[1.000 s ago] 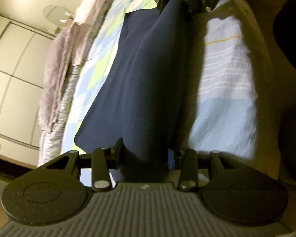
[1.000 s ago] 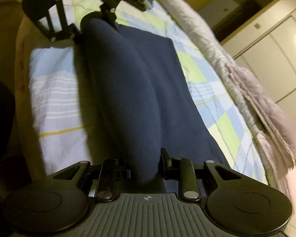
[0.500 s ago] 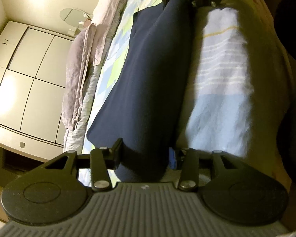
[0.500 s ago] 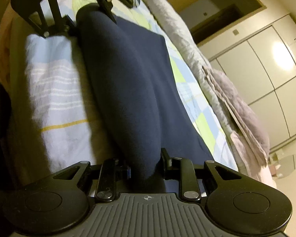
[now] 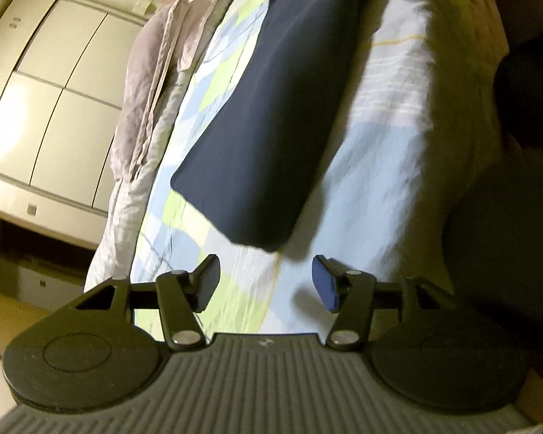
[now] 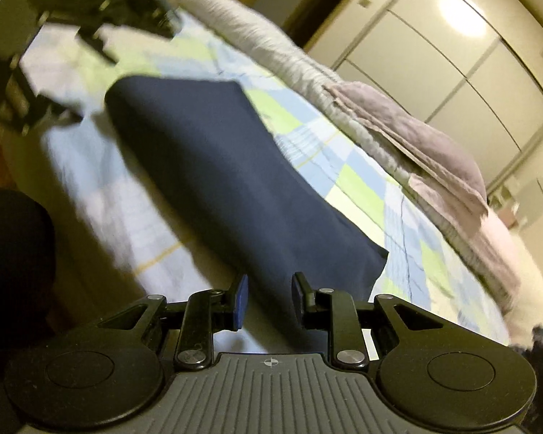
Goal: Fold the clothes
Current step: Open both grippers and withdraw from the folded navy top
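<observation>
A: L gripper pose?
B: Left gripper (image 5: pixel 266 285) hangs over the near part of the bedspread (image 5: pixel 235 289), looking along the bed; jaws spread wide, nothing between the pads (image 5: pixel 325 287). It sits just short of the near end of the navy garment (image 5: pixel 268 108), not touching it.
A: R side?
B: Right gripper (image 6: pixel 268 298) is low at the other end, jaws parted w/ a gap. The garment's (image 6: pixel 228 181) end shows thru that gap, but I can't tell if a pad touches it. It doesn't look clamped.
A: Where's the garment?
B: Lying flat as a long folded strip on the bed, parallel to the bed's long edge, nearer the person's side. Beyond it, a grey blanket (image 6: pixel 416 137) is heaped along the far edge, w/ wardrobe doors (image 6: pixel 452 50) behind.
A: Vs 0.5 s ago?
B: Both grippers were pinching the garment's ends then, w/ the cloth lifted and taut between them. Now both have let go, L has backed off, and the strip has dropped onto the bedspread.
</observation>
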Demonstrator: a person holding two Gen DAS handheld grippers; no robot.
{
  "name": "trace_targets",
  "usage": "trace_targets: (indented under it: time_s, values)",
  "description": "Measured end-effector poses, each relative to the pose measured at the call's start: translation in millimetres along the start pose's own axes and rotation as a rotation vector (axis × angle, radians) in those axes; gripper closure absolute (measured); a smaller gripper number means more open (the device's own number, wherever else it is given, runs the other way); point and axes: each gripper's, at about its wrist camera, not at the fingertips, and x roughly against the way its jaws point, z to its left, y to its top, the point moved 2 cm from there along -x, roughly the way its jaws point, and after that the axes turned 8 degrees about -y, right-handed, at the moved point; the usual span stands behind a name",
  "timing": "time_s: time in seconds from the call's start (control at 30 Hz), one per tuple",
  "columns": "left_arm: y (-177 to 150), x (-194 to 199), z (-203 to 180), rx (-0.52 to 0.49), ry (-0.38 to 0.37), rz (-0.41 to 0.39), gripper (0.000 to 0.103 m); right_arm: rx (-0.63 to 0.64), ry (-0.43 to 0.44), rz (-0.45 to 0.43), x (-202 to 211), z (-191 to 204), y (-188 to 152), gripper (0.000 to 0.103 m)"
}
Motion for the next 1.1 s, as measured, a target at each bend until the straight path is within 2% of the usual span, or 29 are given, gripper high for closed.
trace_targets:
  time_s: [0.33, 0.5, 0.53, 0.7, 0.77, 0.83, 0.87, 0.9, 0.93, 1.03, 1.1]
  values:
    - [-16, 5, 1, 0.027, -0.011, -0.016, 0.050, -0.087, 0.016, 0.032, -1, 0, 18, 0.078]
    - [-24, 10, 19, 0.141, -0.056, -0.062, 0.050, -0.146, 0.021, 0.028, -2, -13, 23, 0.078]
    - [-28, 12, 28, 0.206, -0.079, -0.082, 0.049, -0.158, 0.022, 0.025, -2, -16, 24, 0.078]
    - [-60, 14, 93, 0.661, -0.222, -0.226, 0.041, -0.222, 0.026, 0.015, -3, -33, 27, 0.078]
    - [-73, 2, 125, 0.852, -0.279, -0.289, 0.040, -0.255, 0.041, 0.021, -12, -47, 28, 0.078]
    - [-79, -16, 154, 0.988, -0.333, -0.335, 0.040, -0.279, 0.056, 0.030, -23, -60, 28, 0.076]
    - [-79, -28, 166, 1.033, -0.355, -0.344, 0.040, -0.285, 0.062, 0.036, -30, -65, 29, 0.067]
    - [-77, -39, 175, 1.058, -0.368, -0.347, 0.040, -0.294, 0.055, 0.035, -36, -70, 28, 0.044]
    - [-73, -49, 183, 1.065, -0.374, -0.345, 0.040, -0.311, 0.047, 0.024, -43, -79, 28, 0.032]
    - [-58, -80, 198, 1.067, -0.406, -0.326, 0.040, -0.361, 0.079, 0.027, -67, -99, 27, 0.032]
    - [-46, -100, 204, 1.072, -0.458, -0.312, 0.040, -0.391, 0.094, 0.043, -85, -111, 27, 0.032]
